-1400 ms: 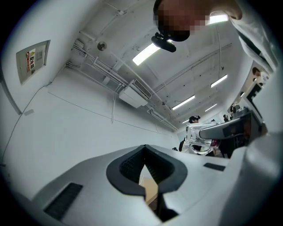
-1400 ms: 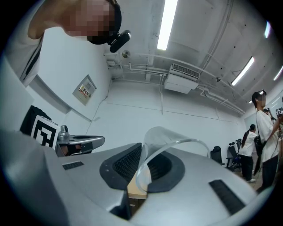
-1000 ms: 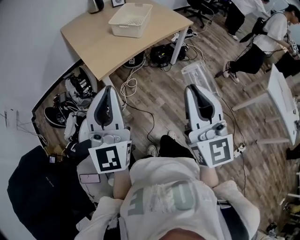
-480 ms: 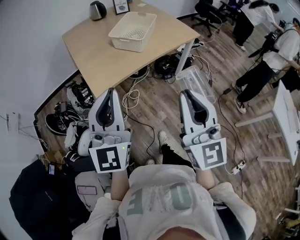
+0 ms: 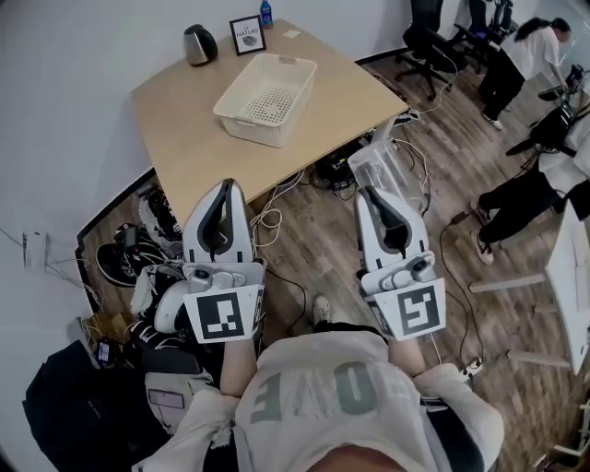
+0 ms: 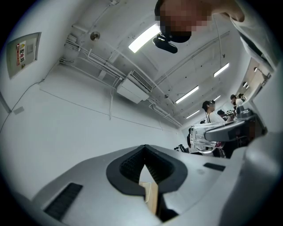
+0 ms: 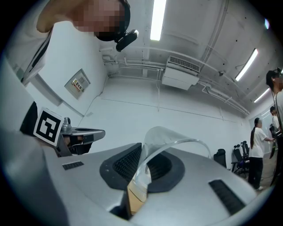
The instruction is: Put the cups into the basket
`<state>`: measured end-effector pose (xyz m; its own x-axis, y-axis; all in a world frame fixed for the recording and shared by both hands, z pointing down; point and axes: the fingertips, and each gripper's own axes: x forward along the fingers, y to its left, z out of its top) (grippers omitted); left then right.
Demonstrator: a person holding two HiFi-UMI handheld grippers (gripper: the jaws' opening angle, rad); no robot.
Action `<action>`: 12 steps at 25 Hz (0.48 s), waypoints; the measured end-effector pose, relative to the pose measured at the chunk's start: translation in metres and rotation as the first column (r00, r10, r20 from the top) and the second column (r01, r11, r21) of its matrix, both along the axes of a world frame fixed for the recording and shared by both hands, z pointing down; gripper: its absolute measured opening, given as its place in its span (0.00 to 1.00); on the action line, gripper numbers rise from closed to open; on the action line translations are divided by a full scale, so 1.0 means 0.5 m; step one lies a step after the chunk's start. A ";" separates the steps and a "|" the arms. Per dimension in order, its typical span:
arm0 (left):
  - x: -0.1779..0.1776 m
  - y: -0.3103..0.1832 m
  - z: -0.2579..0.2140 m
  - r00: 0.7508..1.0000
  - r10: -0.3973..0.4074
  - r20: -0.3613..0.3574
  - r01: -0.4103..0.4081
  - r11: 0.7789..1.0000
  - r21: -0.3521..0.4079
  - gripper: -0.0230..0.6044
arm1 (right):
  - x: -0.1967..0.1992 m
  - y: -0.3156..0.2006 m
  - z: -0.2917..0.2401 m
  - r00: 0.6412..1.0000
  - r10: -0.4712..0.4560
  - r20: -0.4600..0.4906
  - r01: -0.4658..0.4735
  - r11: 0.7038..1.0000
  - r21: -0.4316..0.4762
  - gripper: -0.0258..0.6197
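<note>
A white slatted basket [image 5: 241, 118] stands empty on the wooden table [image 5: 184, 129] ahead. My right gripper [image 5: 371, 195] is shut on the rim of a clear plastic cup [image 5: 380, 171], held over the floor just short of the table's near right corner. In the right gripper view the clear plastic cup [image 7: 170, 137] curves up out of the right gripper [image 7: 139, 170]. My left gripper [image 5: 224, 187] is shut with nothing in it, level with the right one below the table's front edge. The left gripper [image 6: 145, 165] points up at wall and ceiling.
A kettle [image 5: 198, 43], a framed card [image 5: 247, 33] and a small bottle [image 5: 266, 13] stand at the table's far edge. Cables [image 5: 332, 166] lie under the table, shoes and bags [image 5: 138, 267] to the left. People [image 5: 525, 55] and an office chair [image 5: 429, 37] are at the right.
Both grippers, the right one still holding the cup, have come closer to the table. The table and basket sit lower and nearer in the head view.
</note>
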<state>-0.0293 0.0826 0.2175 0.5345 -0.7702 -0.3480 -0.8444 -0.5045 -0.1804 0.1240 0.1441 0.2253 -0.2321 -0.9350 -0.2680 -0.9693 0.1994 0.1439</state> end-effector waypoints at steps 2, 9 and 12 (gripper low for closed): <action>0.022 -0.030 -0.005 1.000 -0.019 0.005 0.019 1.000 0.003 0.04 | 0.026 -0.036 -0.003 1.000 -0.019 0.006 0.019 1.000 0.006 0.08; 0.065 -0.121 0.004 0.996 -0.082 0.027 0.083 0.996 -0.028 0.04 | 0.084 -0.154 0.010 0.997 -0.071 0.016 0.071 0.997 -0.016 0.08; 0.070 -0.152 0.005 0.995 -0.095 0.029 0.095 0.995 -0.012 0.04 | 0.096 -0.187 0.022 0.997 -0.081 -0.013 0.081 0.997 -0.015 0.08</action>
